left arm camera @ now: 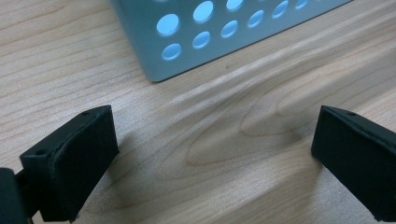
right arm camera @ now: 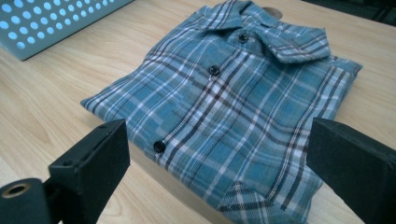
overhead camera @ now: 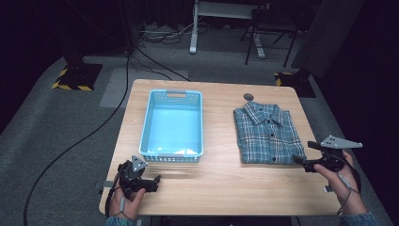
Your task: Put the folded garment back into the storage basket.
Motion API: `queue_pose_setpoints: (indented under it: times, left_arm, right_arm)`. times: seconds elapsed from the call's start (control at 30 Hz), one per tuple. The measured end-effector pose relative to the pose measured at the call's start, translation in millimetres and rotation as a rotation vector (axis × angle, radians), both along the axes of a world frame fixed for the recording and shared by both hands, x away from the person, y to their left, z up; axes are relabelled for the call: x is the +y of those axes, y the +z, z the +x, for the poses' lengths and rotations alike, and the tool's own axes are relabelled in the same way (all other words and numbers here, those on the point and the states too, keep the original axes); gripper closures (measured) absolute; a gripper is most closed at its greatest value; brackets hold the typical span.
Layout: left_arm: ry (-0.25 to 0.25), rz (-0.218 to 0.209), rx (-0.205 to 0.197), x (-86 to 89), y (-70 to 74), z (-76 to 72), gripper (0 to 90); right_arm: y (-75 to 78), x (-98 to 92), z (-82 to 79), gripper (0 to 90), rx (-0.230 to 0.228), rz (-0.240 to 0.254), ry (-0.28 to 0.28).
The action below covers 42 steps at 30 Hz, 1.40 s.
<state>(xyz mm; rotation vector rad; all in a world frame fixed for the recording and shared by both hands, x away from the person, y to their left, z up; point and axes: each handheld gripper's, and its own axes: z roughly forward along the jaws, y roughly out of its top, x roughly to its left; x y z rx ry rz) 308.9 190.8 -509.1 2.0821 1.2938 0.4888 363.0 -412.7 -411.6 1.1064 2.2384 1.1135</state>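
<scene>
shirt: one, folded blue plaid shirt [overhead camera: 268, 134], buttoned, collar toward frame top. Sits right of centre in the high view, flat on the table [overhead camera: 221, 183]. In the right gripper view it takes up the frame centre [right arm camera: 233, 107]; three dark buttons visible down the placket.
basket: one, light blue perforated basket [overhead camera: 173, 157], left of centre in the high view, nothing in it. Well apart from the shirt, bare wood between them. A corner shows at the top of the left gripper view [left arm camera: 154, 56] and at the upper left of the right gripper view [right arm camera: 28, 42].
small dark disc: one [overhead camera: 248, 97], on the table just above the shirt collar; can't tell what it is.
grippers: two, one per hand.
left gripper: [overhead camera: 153, 181] lower left of the high view, low over the table below the basket's near wall. Jaws spread wide in the left gripper view [left arm camera: 215, 154], bare wood between them, nothing gripped.
right gripper: [overhead camera: 301, 162] lower right of the high view, tips at the shirt's lower right corner. Jaws wide apart in the right gripper view [right arm camera: 219, 172], straddling the shirt's near edge; gripping nothing. Contact with the fabric: can't tell.
</scene>
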Motion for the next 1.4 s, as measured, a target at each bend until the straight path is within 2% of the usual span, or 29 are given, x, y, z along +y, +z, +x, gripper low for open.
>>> queue_pose_setpoints:
  times: [0.27,0.57,0.73,0.93,1.03,1.13,1.4]
  left_arm:
    - [-0.001,0.0,0.001,0.0,0.1,0.1,0.3]
    - [0.0,0.0,0.0,0.0,0.0,0.1,0.3]
    - [-0.001,0.0,0.0,0.0,0.0,0.0,0.3]
    - [0.0,0.0,0.001,-0.1,0.0,0.0,0.3]
    - [0.0,0.0,0.0,-0.1,0.0,-0.1,0.4]
    - [0.001,-0.001,0.0,-0.2,-0.1,-0.7,0.4]
    - [0.002,-0.001,0.0,-0.3,-0.1,-0.9,0.4]
  right_arm:
    - [4.2,2.8,6.4,6.0,-0.01,0.008,-0.004]
    - [14.0,6.1,20.4,5.4,-0.048,0.036,-0.013]
    - [18.3,6.8,24.1,5.4,-0.049,0.033,-0.002]
    - [22.1,9.5,31.3,4.9,-0.088,0.02,0.005]
    - [23.6,10.6,33.6,5.3,-0.089,0.019,0.006]
    - [28.8,8.0,36.5,5.8,-0.058,0.028,-0.001]
    - [30.8,9.3,44.6,4.6,-0.057,0.046,0.004]
